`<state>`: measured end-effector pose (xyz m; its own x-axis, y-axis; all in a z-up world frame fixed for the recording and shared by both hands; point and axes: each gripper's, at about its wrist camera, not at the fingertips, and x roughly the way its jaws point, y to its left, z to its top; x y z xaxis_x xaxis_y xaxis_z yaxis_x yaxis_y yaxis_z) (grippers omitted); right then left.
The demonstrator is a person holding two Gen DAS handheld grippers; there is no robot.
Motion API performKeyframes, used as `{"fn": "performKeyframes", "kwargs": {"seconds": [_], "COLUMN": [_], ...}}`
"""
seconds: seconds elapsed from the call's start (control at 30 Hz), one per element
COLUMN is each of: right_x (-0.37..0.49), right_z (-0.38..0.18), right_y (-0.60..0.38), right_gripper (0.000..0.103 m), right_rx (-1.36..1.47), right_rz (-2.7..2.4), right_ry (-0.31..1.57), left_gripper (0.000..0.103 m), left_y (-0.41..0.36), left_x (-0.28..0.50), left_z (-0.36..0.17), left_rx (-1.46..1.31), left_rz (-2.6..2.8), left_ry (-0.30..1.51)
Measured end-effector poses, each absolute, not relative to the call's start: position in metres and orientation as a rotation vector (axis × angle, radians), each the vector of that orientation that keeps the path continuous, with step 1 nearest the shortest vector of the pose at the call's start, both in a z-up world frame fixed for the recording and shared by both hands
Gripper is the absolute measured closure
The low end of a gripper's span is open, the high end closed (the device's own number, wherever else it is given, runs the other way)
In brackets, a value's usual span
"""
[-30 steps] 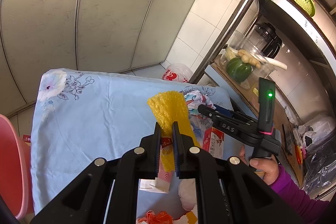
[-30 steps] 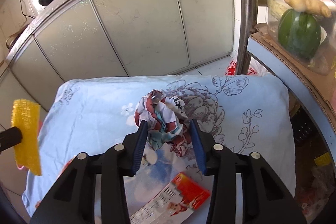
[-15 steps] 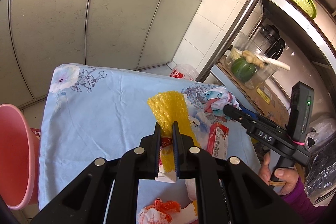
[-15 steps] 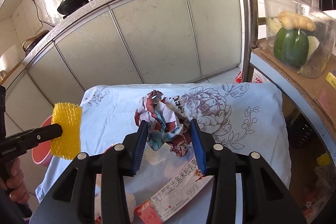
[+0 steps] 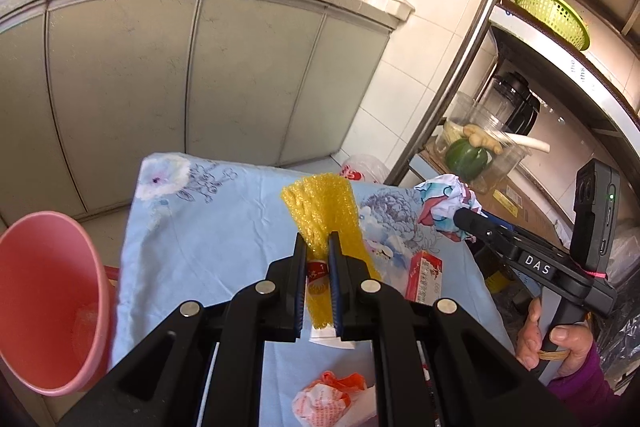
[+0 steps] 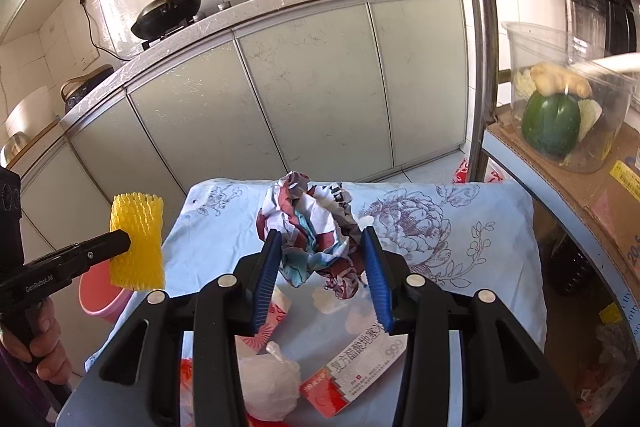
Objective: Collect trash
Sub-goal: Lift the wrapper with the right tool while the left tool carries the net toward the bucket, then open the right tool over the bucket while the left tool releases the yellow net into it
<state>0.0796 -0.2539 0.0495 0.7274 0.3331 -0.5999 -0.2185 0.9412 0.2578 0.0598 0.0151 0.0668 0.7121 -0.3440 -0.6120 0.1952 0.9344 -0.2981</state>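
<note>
My left gripper (image 5: pixel 318 241) is shut on a yellow foam fruit net (image 5: pixel 320 211), held up above the table; the same net (image 6: pixel 137 239) shows at the left of the right wrist view. My right gripper (image 6: pixel 322 239) is shut on a crumpled printed wrapper (image 6: pixel 314 227), also lifted off the table, and that wrapper (image 5: pixel 444 201) appears at the right of the left wrist view. A pink bin (image 5: pixel 44 303) stands on the floor left of the table. On the blue floral tablecloth (image 5: pixel 208 239) lie a red-and-white box (image 6: pixel 352 367), a white crumpled wad (image 6: pixel 268 383) and an orange-and-white wrapper (image 5: pixel 328 397).
Grey kitchen cabinets (image 5: pixel 200 75) with woks on top stand behind the table. A metal shelf rack (image 5: pixel 472 59) at the right holds a clear tub with a green pepper (image 6: pixel 552 123), a blender and a green basket. A hand in a purple sleeve (image 5: pixel 560 343) grips the right tool.
Both grippers rose and drew back from the table with their trash still held. The pink bin has come fully into the left wrist view, and the stove top now shows.
</note>
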Motion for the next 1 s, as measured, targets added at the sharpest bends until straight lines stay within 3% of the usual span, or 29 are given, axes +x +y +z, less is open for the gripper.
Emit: {"fn": "performKeyframes", "kwargs": {"seconds": [1.0], "right_x": [0.076], "right_z": [0.089], "right_y": [-0.027], "right_gripper": [0.061], "right_rx": [-0.048], "right_rz": [0.690], "right_ry": [0.671], "left_gripper": [0.093], "left_y": [0.196], "left_x": [-0.025], "left_z": [0.064], "left_rx": [-0.288], "left_rz": [0.105], "left_ry": [0.559]}}
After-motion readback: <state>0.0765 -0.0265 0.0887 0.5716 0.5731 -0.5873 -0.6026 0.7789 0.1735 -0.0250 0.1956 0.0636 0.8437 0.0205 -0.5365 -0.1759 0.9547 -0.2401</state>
